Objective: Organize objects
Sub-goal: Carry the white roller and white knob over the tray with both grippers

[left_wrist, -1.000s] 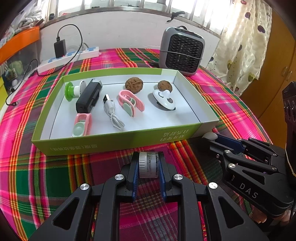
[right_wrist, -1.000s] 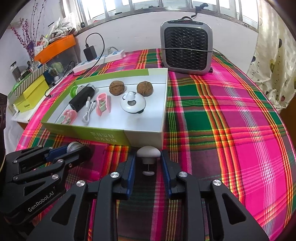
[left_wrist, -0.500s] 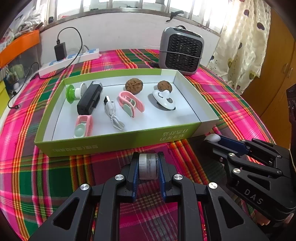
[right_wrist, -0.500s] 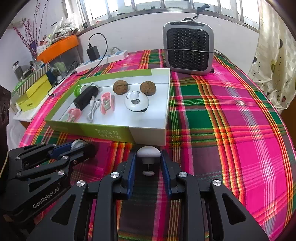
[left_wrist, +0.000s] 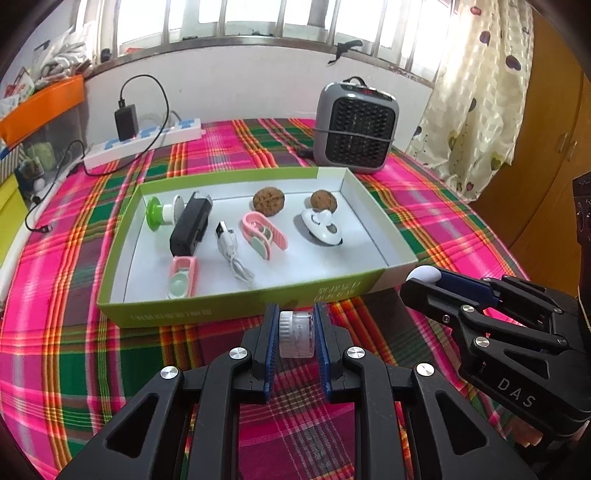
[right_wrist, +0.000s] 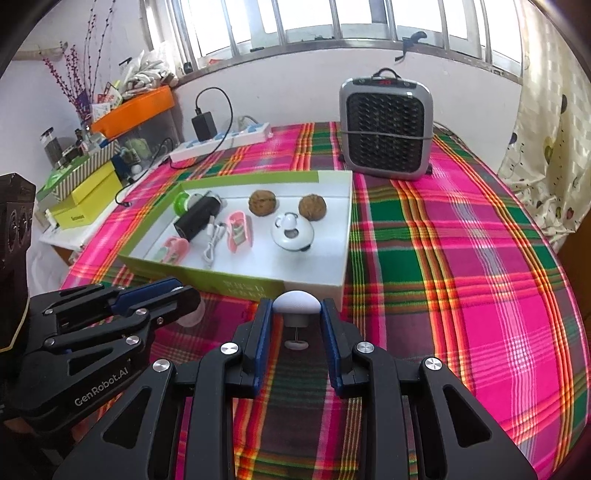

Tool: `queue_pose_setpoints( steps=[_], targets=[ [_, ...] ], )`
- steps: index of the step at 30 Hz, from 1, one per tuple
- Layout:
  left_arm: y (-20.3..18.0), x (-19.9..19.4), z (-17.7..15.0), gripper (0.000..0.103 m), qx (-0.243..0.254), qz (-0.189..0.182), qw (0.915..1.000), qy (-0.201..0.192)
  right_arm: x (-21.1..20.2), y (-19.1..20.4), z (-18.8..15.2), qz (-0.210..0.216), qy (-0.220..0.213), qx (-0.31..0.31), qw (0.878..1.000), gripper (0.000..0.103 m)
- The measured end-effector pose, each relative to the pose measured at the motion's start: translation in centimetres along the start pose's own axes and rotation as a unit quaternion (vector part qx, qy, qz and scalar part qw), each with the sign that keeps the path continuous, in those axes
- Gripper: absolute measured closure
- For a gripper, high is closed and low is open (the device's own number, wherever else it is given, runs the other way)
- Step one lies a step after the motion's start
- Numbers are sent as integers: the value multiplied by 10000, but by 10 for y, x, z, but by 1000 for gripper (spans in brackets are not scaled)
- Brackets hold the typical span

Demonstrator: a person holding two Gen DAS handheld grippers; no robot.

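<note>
Both my tongs loaded at the green box (left_wrist: 236, 308)

My left gripper (left_wrist: 295, 334) pinched a clear ridged-cap jar (left_wrist: 296, 333); my right gripper (right_wrist: 295, 319) pinched a white mushroom-shaped piece (right_wrist: 296, 303), near the box's front wall.

Daylight from barred window (left_wrist: 258, 18), overexposed there. Scene bright, shadows soft. Strong fisheye curvature, dark vignette at corners; slight edge blur.

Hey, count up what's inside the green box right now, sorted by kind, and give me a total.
Inside the green box:
Walnuts: 2
Pink clips: 2
White USB cable: 1
Black rectangular device: 1
Green and white spool-shaped piece: 1
White round gadget: 1
Total: 8
</note>
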State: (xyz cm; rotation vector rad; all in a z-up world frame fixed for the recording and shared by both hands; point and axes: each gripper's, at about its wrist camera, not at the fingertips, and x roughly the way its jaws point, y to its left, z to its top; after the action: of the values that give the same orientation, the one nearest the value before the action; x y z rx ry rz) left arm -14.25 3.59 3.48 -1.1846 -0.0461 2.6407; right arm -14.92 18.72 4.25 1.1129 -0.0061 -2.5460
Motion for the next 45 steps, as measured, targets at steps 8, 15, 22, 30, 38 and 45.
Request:
queue_pose_setpoints(
  steps=[8, 15, 22, 30, 38, 45],
  targets=[
    [7, -7, 11, 86, -49, -3, 9999, -125, -6, 3, 15, 109, -147, -49, 9998, 76],
    [18, -2, 22, 86, -118, -8, 9998, -137, 0, 5, 30, 228, -150, -121, 9996, 76],
    [24, 8, 30, 86, -136, -9, 9999, -90, 17, 3, 44, 285, -44, -89, 9995, 76],
    [30, 14, 41, 86, -156, -26, 9998, -115, 31, 3, 49, 318, 70, -132, 9994, 76],
    [32, 27, 42, 86, -147, -6, 9999, 1, 44, 1, 50, 328, 208, -192, 9991, 76],
    [33, 38, 42, 86, -120, 36, 9999, 102, 57, 2, 48, 324, 387, -267, 9984, 76]
  ],
)
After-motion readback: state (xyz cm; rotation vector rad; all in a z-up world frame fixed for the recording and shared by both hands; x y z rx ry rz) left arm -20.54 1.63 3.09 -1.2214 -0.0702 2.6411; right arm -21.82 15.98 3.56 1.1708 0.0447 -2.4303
